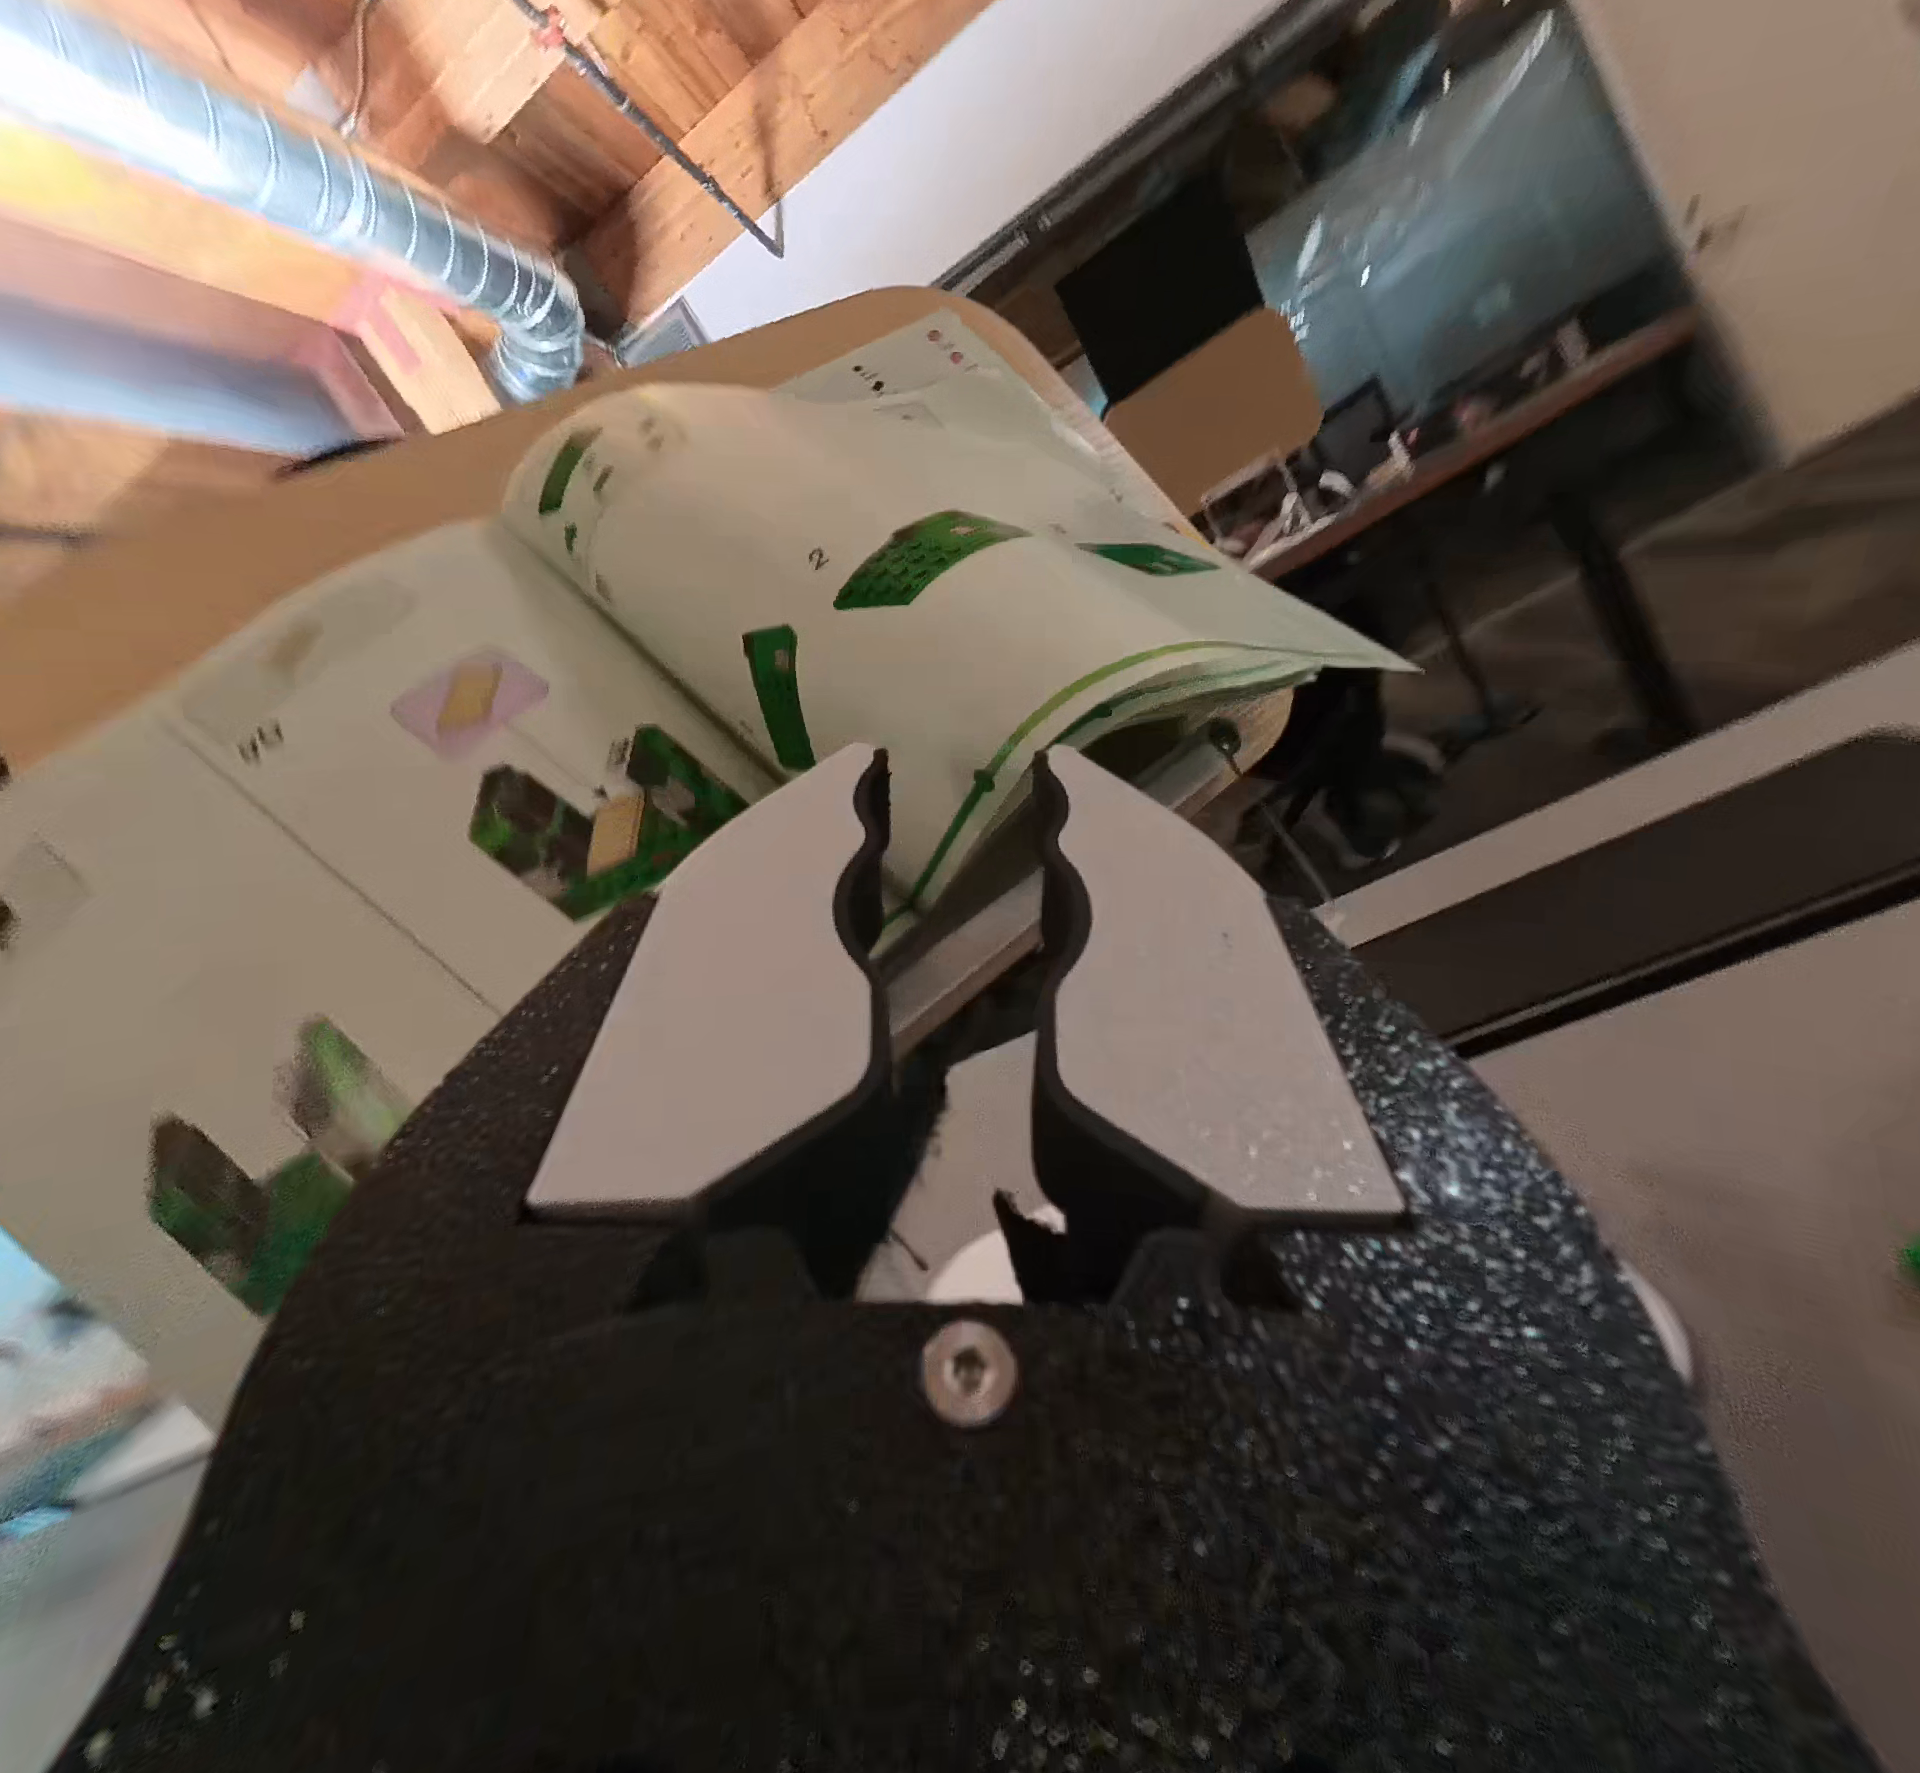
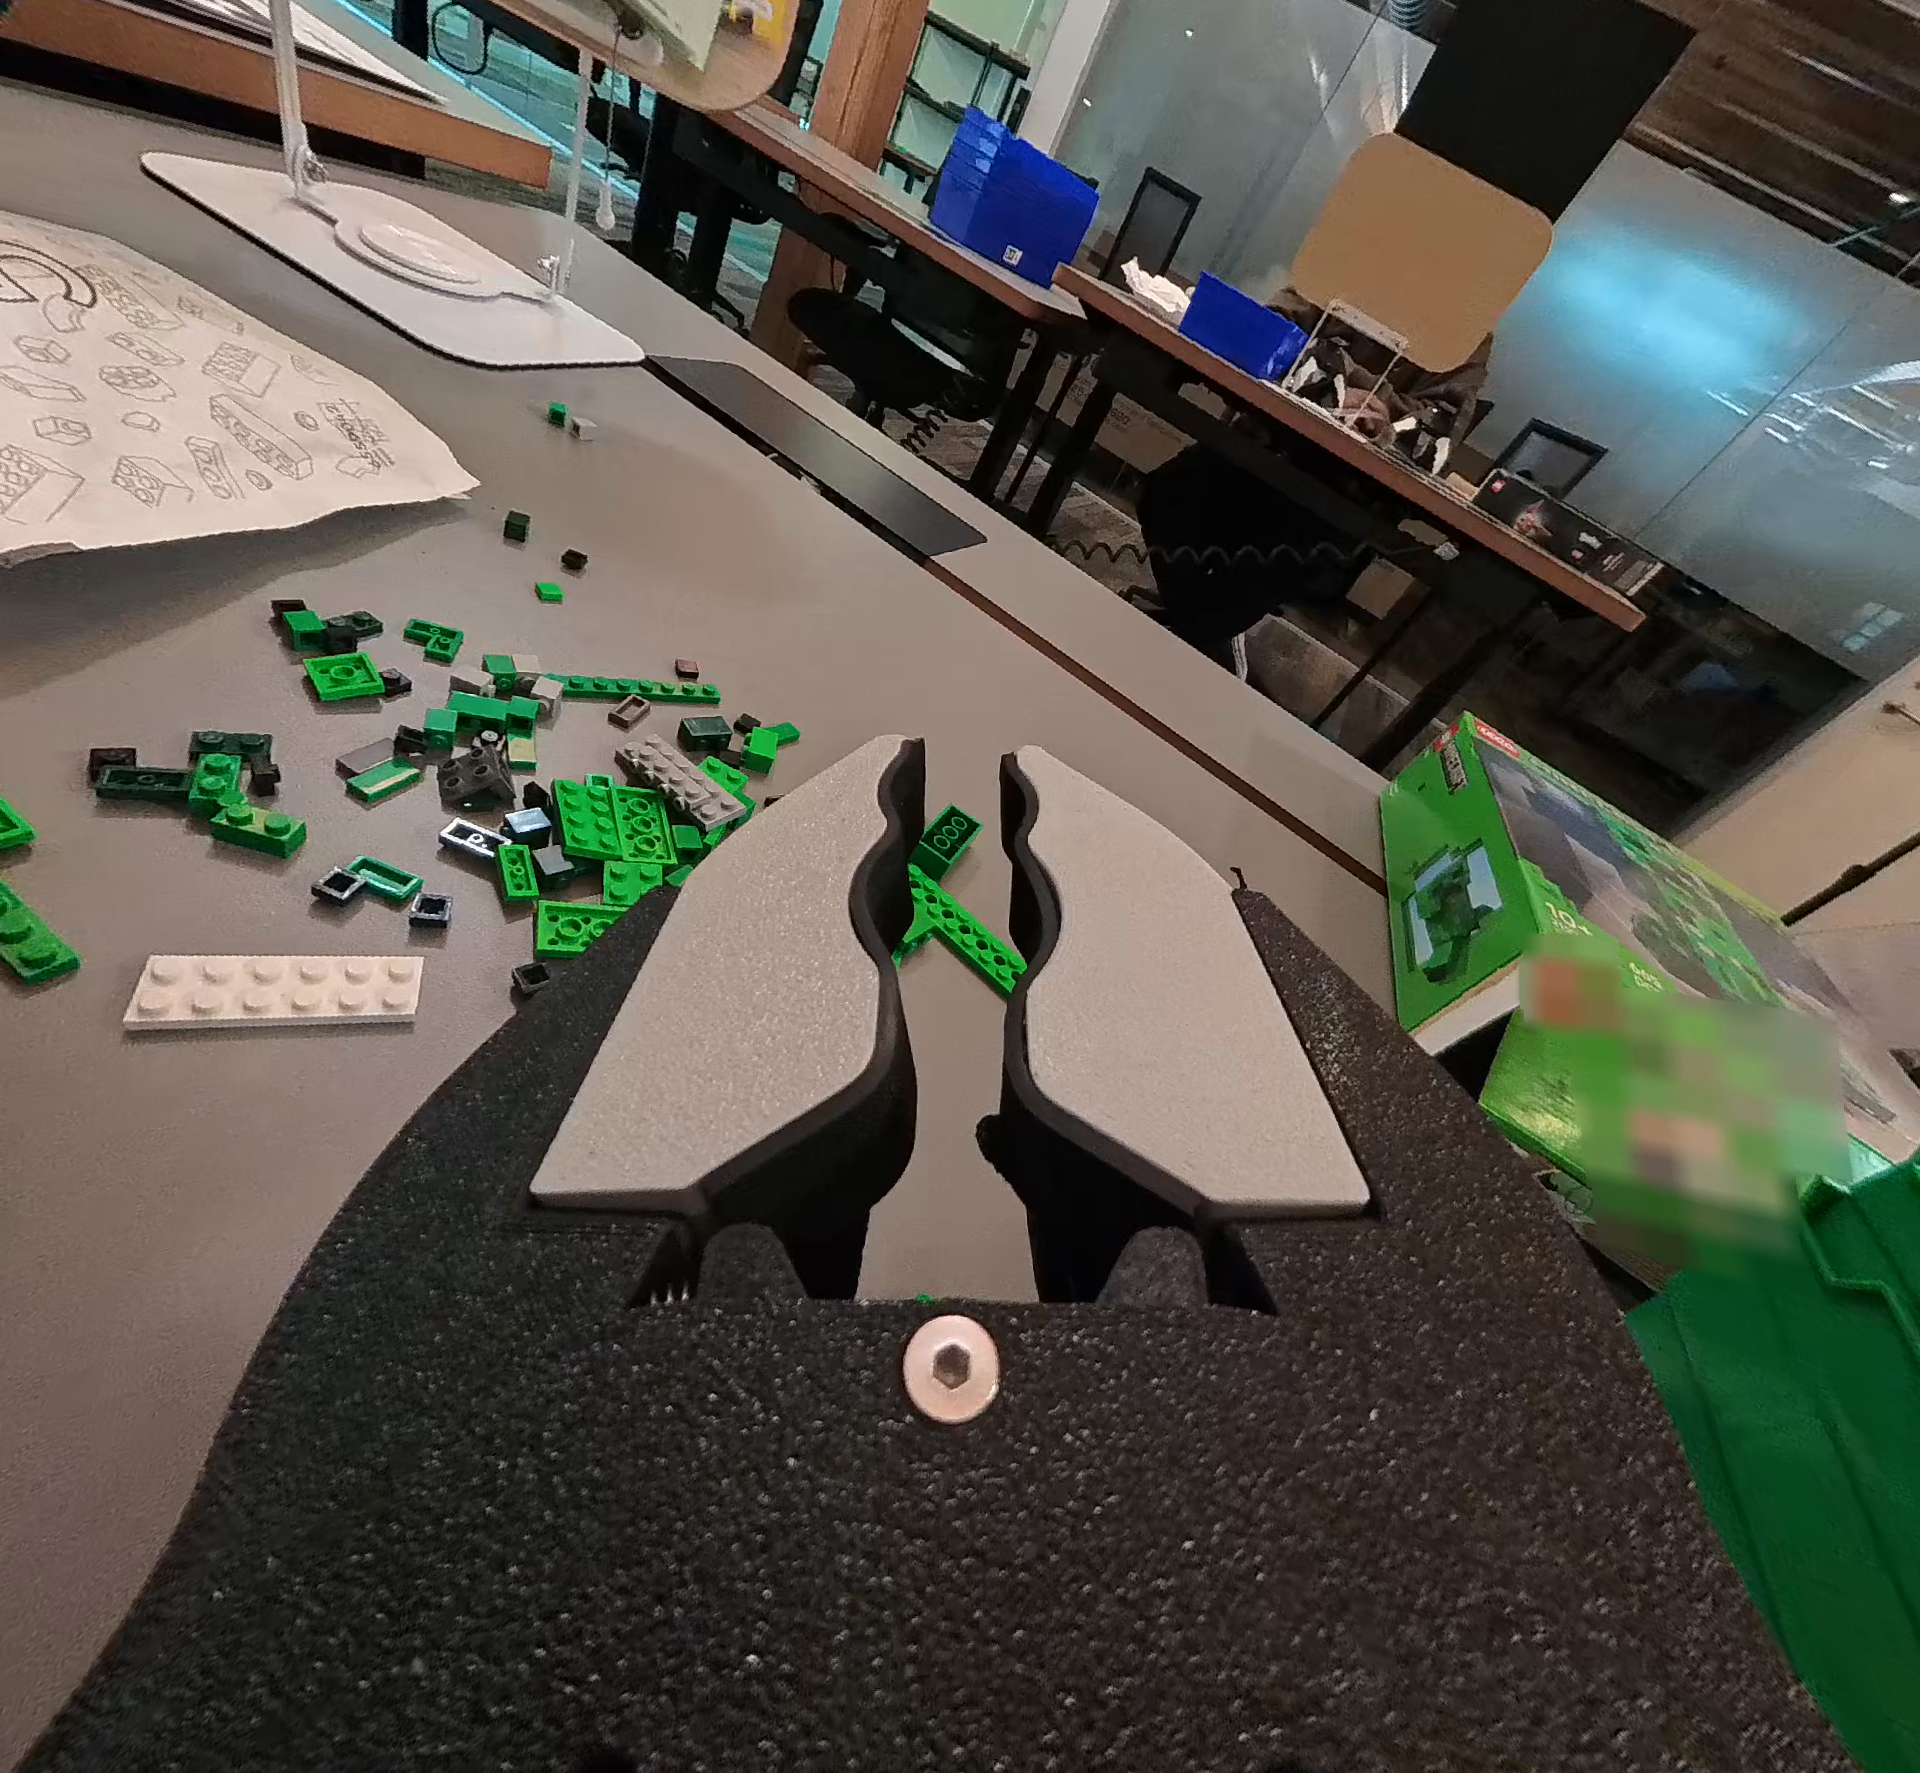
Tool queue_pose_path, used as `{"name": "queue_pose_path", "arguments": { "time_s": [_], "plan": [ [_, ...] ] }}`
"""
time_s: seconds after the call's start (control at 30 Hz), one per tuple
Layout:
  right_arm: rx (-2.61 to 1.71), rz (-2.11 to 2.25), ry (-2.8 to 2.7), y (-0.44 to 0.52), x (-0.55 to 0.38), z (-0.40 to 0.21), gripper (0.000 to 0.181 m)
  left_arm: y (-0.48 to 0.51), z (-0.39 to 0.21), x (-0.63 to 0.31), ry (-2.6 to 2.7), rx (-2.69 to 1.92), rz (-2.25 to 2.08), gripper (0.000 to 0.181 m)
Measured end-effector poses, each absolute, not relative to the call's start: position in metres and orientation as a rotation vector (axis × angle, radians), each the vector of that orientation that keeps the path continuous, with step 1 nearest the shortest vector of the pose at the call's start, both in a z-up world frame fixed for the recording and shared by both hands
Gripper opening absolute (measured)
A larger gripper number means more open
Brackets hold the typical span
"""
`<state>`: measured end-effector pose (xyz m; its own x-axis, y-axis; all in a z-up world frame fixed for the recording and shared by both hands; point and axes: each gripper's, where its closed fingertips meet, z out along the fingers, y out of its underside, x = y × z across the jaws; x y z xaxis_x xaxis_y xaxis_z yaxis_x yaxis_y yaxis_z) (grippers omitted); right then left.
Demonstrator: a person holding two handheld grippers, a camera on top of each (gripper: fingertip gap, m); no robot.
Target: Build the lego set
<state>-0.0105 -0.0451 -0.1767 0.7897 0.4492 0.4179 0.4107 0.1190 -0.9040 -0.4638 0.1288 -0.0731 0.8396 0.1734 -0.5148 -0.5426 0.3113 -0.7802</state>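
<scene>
Left wrist view: left gripper (image 1: pixel 961 767), jaws narrowly apart around the instruction booklet's (image 1: pixel 790 601) page edge at centre frame, apparently to turn it. Right gripper (image 2: pixel 961 757) hovers narrowly open, empty, over loose bricks (image 2: pixel 582 819) on the desk (image 2: pixel 208 1204).

Left gripper (image 1: pixel 961 767): black body with a grainy, glitter-flecked finish, broad and curved like a shield. Two pale grey, flat-faced fingers (image 1: pixel 727 996) just above the screw (image 1: pixel 968 1376), each edged in black rubber with a wavy inner profile. Silver hex-socket screw set centrally in the body, below the finger roots. Right gripper (image 2: pixel 961 757): same black speckled body, same grey fingers (image 2: pixel 748 985) with wavy black edging, same silver hex screw (image 2: pixel 951 1367) beneath them.
</scene>
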Motion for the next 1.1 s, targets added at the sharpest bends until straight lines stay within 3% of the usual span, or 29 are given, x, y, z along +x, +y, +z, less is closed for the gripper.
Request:
{"name": "queue_pose_path", "arguments": {
  "time_s": [0.03, 0.27, 0.63, 1.1],
  "plan": [
    [-1.493, 0.033, -0.729, -0.045, -0.011, -0.177, 0.013, 0.126, -0.074, -0.468, 0.313, -1.164, 0.409, 0.026],
    [-1.497, 0.034, -0.733, -0.045, -0.011, -0.178, 0.013, 0.111, -0.076, -0.478, 0.150, -1.069, 0.084, 0.022],
    [-1.491, 0.035, -0.732, -0.045, -0.011, -0.177, 0.013, 0.113, -0.095, -0.500, -0.225, -1.011, -0.585, 0.029],
    [-1.496, 0.029, -0.736, -0.045, -0.011, -0.178, 0.013, 0.109, -0.107, -0.516, -0.382, -0.896, -0.998, 0.033]
  ]
}}
